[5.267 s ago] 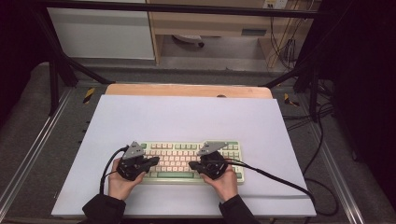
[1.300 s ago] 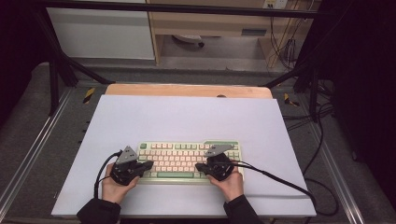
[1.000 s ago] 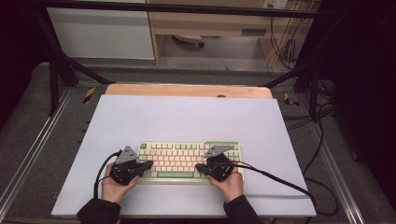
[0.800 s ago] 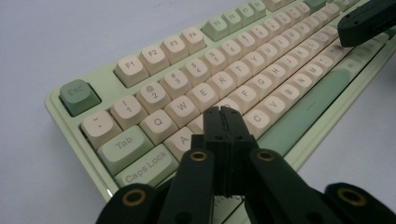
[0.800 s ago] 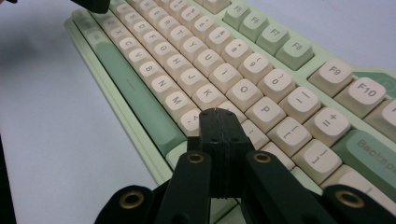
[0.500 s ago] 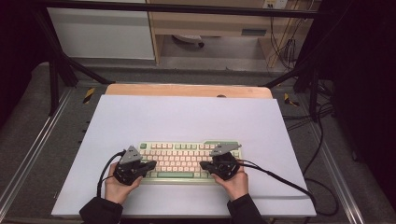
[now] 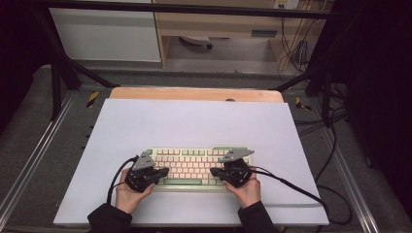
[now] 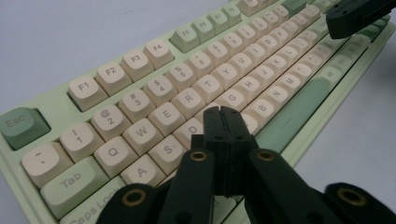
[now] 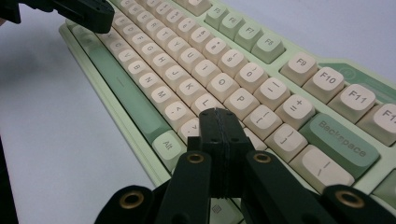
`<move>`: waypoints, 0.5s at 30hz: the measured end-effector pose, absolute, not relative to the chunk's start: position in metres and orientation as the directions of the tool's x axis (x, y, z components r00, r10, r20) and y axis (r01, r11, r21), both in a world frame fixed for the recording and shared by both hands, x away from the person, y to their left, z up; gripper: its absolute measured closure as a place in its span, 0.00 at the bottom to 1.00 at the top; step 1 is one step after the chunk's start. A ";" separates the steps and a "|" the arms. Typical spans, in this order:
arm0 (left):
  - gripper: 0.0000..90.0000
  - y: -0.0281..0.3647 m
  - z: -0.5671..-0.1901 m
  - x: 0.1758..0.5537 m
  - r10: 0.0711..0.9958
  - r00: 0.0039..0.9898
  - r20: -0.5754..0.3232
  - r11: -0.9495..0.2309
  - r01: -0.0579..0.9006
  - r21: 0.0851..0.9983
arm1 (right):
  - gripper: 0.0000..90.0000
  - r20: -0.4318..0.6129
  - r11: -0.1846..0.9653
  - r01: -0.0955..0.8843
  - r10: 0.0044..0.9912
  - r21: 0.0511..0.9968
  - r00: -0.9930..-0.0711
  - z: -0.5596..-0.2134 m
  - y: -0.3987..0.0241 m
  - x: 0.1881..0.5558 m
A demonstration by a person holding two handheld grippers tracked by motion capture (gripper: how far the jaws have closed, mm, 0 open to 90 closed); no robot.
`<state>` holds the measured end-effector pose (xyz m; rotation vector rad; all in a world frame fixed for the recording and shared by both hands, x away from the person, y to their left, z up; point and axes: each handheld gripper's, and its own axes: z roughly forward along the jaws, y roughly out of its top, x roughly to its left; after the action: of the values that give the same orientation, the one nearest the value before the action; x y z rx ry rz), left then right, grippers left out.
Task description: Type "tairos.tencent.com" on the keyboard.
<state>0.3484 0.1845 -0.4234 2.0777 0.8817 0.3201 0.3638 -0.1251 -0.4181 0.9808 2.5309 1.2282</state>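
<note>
A pale green keyboard [image 7: 197,165] with cream keys lies on the white board near its front edge. My left gripper [image 7: 165,171] hovers over the keyboard's left end, jaws pressed together with nothing between them; in the left gripper view its tips [image 8: 220,111] sit just above the keys [image 8: 187,100] near D and F. My right gripper [image 7: 213,172] hangs over the right end, also shut and empty; in the right gripper view its tips [image 9: 218,113] stand above the keys [image 9: 243,98] near L and P. Each gripper view shows the other gripper's black tip far off.
The white board [image 7: 194,121] stretches well beyond the keyboard, with a wooden strip [image 7: 194,93] at its far edge. Black cables [image 7: 291,184] trail off the grippers, the right one across the board to its right edge. Metal frame rails [image 7: 34,145] run along both sides.
Both hands have shifted slightly, the right one a little to the right along the keyboard. The jaws of both stay shut and the keyboard has not moved.
</note>
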 end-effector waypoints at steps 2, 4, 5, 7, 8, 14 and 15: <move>1.00 0.183 -0.423 0.349 0.687 0.722 -0.080 -0.406 0.474 0.781 | 1.00 0.132 0.447 0.489 0.622 0.749 -0.771 -0.418 -0.125 0.364; 1.00 0.181 -0.424 0.349 0.686 0.723 -0.080 -0.409 0.474 0.780 | 1.00 0.133 0.447 0.490 0.623 0.748 -0.771 -0.418 -0.125 0.364; 1.00 0.180 -0.424 0.349 0.685 0.724 -0.080 -0.410 0.475 0.779 | 1.00 0.133 0.447 0.490 0.623 0.748 -0.771 -0.418 -0.125 0.364; 1.00 0.179 -0.425 0.350 0.684 0.725 -0.079 -0.414 0.475 0.777 | 1.00 0.134 0.444 0.490 0.624 0.750 -0.770 -0.418 -0.125 0.363; 1.00 0.178 -0.425 0.350 0.683 0.726 -0.081 -0.414 0.475 0.777 | 1.00 0.133 0.445 0.489 0.624 0.750 -0.770 -0.418 -0.125 0.364; 1.00 0.174 -0.427 0.351 0.680 0.729 -0.079 -0.421 0.476 0.772 | 1.00 0.134 0.441 0.487 0.622 0.754 -0.771 -0.418 -0.126 0.363; 1.00 0.174 -0.427 0.351 0.680 0.729 -0.078 -0.422 0.477 0.771 | 1.00 0.134 0.441 0.486 0.622 0.754 -0.772 -0.418 -0.126 0.363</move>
<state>0.3509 0.1737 -0.4274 2.0997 0.8727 0.3114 0.3631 -0.1256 -0.4175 0.9799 2.5244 1.2396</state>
